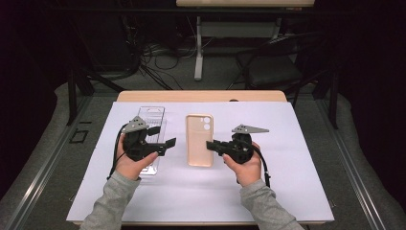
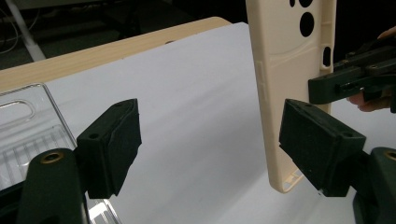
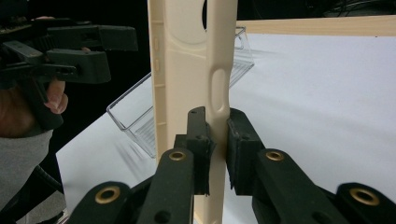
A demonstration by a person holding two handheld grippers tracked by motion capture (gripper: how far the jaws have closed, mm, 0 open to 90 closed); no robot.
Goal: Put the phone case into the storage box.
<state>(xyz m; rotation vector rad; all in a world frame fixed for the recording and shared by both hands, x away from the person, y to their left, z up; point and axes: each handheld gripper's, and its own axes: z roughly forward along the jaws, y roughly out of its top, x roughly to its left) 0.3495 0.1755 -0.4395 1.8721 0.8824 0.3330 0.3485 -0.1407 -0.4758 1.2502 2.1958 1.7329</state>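
Case [image 1: 199,140]: beige, mid-table beside tray [image 1: 152,115], edge clamped in my right gripper [image 3: 217,140]. Left gripper [image 2: 210,140]: jaws apart, empty. I keep the right clamp firm, re-approaching the left squarely.

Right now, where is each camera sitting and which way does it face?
High view: fixed above the person's side, looking forward and down on the table; both forearms, the left gripper and the right gripper show.
Left gripper view: rides the left gripper, looking along its open jaws toward the beige phone case; the clear tray sits at its left.
Right gripper view: rides the right gripper, shut on the phone case's edge; the other hand shows at its left.
Shared: all three see the phone case and the clear tray.
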